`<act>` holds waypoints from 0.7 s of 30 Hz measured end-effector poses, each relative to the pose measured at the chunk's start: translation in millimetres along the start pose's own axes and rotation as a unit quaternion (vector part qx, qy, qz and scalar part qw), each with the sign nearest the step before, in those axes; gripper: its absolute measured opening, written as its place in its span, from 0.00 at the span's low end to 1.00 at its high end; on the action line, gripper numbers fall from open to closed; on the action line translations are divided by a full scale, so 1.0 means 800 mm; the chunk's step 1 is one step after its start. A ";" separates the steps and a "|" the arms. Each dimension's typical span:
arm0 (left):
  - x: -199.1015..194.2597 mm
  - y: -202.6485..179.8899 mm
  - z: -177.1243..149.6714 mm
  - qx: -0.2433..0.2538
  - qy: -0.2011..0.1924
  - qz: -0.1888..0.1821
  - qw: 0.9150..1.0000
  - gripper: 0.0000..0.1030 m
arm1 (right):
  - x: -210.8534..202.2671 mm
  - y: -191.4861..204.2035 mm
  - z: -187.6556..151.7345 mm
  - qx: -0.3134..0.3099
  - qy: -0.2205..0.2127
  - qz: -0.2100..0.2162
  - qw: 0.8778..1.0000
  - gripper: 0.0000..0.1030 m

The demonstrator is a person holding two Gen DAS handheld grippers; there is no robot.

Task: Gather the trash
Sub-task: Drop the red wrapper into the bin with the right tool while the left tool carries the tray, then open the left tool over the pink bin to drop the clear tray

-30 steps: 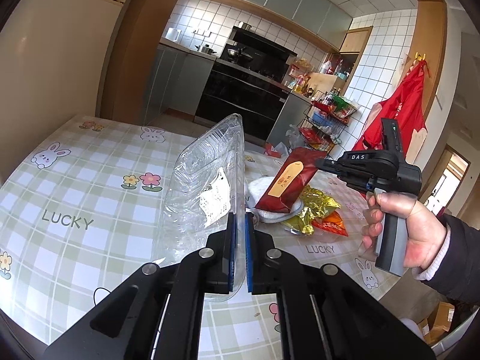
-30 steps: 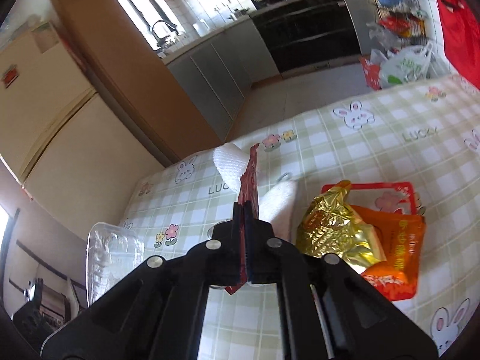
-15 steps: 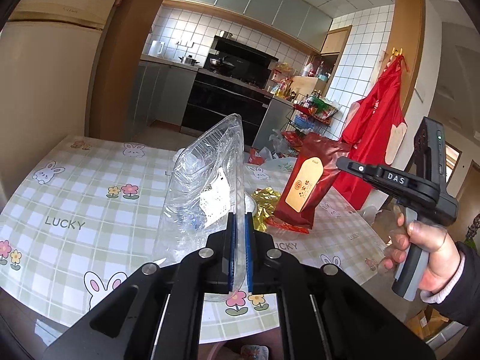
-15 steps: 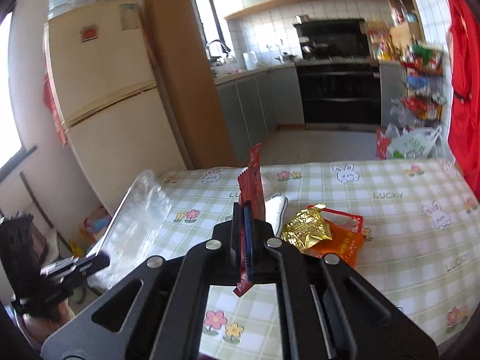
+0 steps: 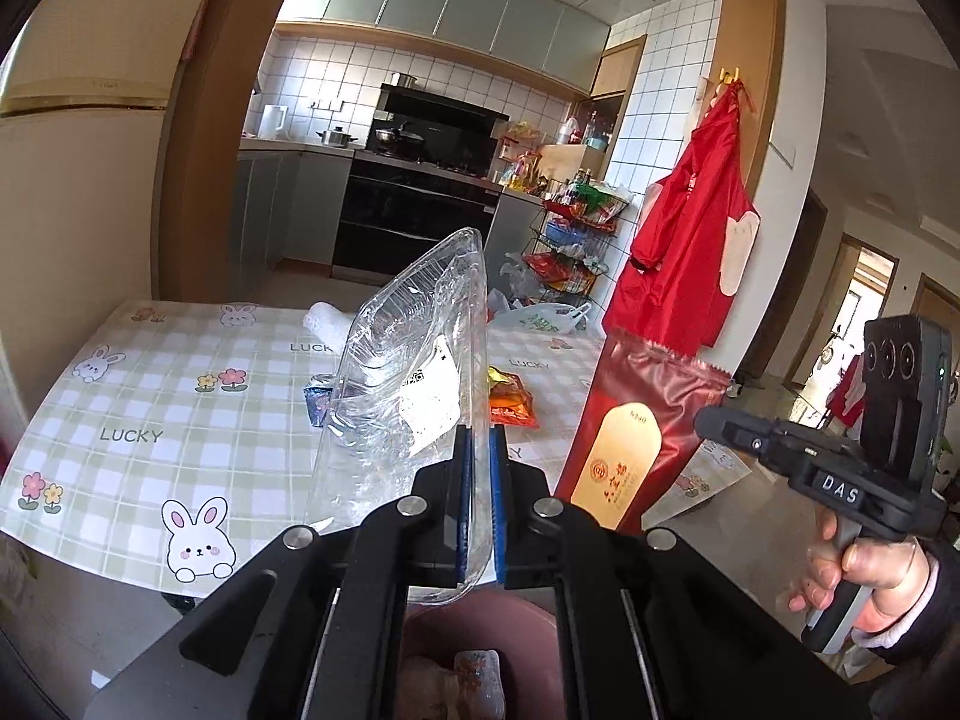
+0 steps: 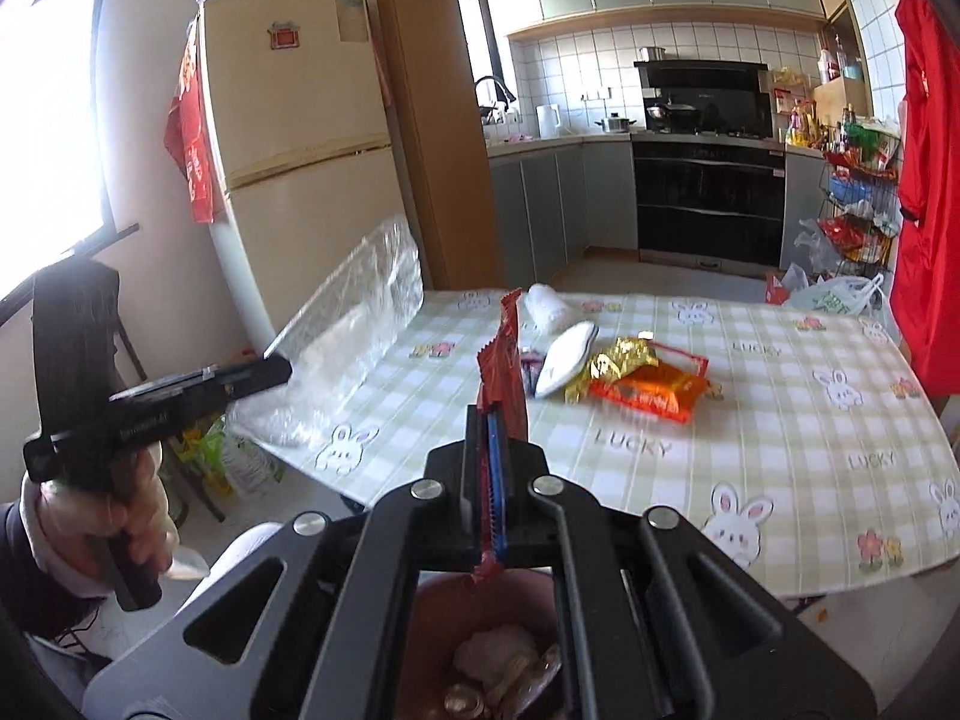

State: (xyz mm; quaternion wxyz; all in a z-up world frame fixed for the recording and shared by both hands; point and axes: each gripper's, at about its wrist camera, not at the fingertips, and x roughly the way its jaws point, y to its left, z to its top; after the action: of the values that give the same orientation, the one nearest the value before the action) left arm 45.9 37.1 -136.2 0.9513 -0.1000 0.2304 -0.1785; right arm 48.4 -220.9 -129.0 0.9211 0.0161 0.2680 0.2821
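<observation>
Beneath both of your tools sits a dark red bin [image 6: 480, 648], but the black gripper frames cover most of it; you see only a slice of its rim and a few pale scraps inside that are too blurred to name. On the checked tablecloth [image 6: 780, 420], the small blue packet [image 5: 315, 401] is half hidden behind the clear tray, and a white cup-like item [image 6: 543, 307] at the far side is hard to make out.

Your left gripper [image 5: 478, 468] is clenched on the clear plastic tray [image 5: 414, 372]; its lower edge is pinched between the blue pads and the rest rises up and away from the fingers, tilted, with a white label facing you. Your right gripper [image 6: 489, 468] is clamped on the dark red pouch [image 6: 506, 360], which stands edge-on above the fingers, its torn bottom corner hanging just below them over the bin.

Ahead of the right tool, well apart from it, the gold wrapper [image 6: 618, 360], the orange packet [image 6: 654, 390] and a white piece [image 6: 564, 360] lie clustered on the table.
</observation>
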 end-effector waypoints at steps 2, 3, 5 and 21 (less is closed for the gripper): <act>-0.009 -0.009 -0.007 0.006 0.000 -0.002 1.000 0.06 | -0.002 0.004 -0.014 0.000 0.012 -0.002 1.000 0.06; -0.012 -0.013 -0.010 0.009 0.001 -0.003 1.000 0.06 | -0.002 0.008 -0.022 -0.001 0.018 -0.002 1.000 0.06; -0.019 -0.018 -0.016 0.011 0.004 -0.005 1.000 0.06 | -0.001 0.010 -0.035 -0.002 0.028 -0.003 1.000 0.06; -0.010 -0.016 -0.039 0.009 0.028 -0.011 1.000 0.06 | 0.017 0.004 -0.052 0.005 0.029 -0.034 0.999 0.75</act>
State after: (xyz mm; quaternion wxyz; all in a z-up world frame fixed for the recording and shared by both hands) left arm 21.2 25.4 -156.9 0.9434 -0.0887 0.2540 -0.1940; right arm 35.6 -216.3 -170.3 0.9218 0.0034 0.2969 0.2493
